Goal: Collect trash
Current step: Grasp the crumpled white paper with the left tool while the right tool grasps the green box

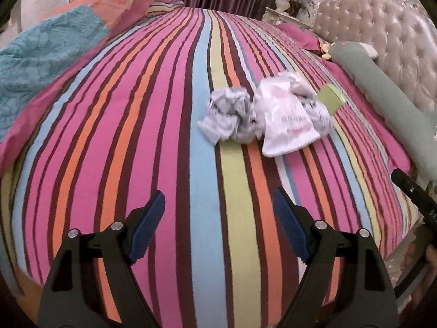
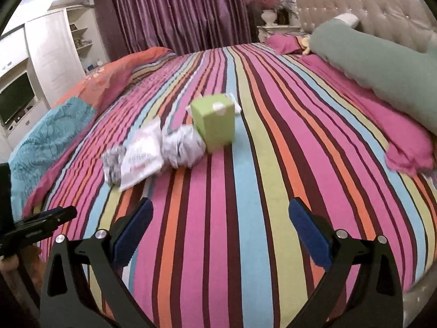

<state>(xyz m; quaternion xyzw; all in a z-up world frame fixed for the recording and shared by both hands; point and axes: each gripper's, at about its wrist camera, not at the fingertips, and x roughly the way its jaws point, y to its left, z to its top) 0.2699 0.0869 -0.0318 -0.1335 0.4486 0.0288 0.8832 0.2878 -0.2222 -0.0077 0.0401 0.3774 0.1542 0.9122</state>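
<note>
Both grippers, left (image 1: 218,228) and right (image 2: 221,239), hang spread wide and empty over the striped bedspread (image 1: 164,136). Trash sits mid-bed in one cluster: crumpled grey-white paper wad (image 1: 228,117), flat white plastic packet (image 1: 286,125), green cardboard carton (image 2: 214,123), probably bunched for easy grabbing.

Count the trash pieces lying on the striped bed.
4: green carton, crumpled paper beside it, flat white packet, another crumpled paper at the left end. More may be hidden beneath.
</note>
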